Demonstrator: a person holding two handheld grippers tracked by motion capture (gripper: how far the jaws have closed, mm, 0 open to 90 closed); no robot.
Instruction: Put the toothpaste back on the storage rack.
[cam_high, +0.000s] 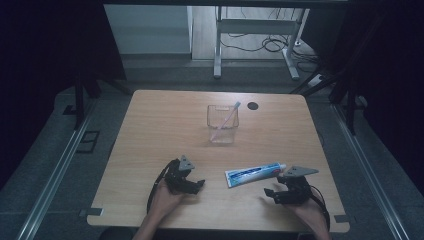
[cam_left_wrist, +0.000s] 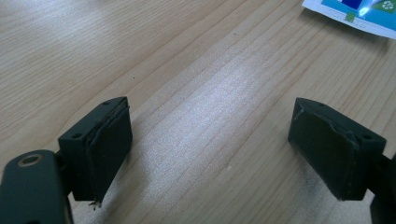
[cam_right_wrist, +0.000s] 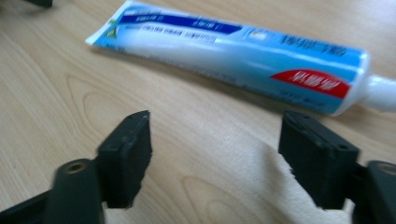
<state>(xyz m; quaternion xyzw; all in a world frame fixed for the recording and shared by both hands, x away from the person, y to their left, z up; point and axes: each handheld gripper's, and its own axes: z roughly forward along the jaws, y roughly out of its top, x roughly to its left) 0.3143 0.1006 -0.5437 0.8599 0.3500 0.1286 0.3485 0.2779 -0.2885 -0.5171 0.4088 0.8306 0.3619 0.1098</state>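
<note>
From above, the room is lying dim, its sides falling into near black, while the wooden table is taking soft light from overhead. The clear cup is showing faint and slightly hazy. Short, weak shadows are sitting beneath the left gripper and the right gripper. In the left gripper view, a pale sheen is spreading along the wood grain between the sharp-edged jaws. In the right gripper view, the toothpaste tube is appearing softly blurred, its print smearing, with a dark shadow running under it.
</note>
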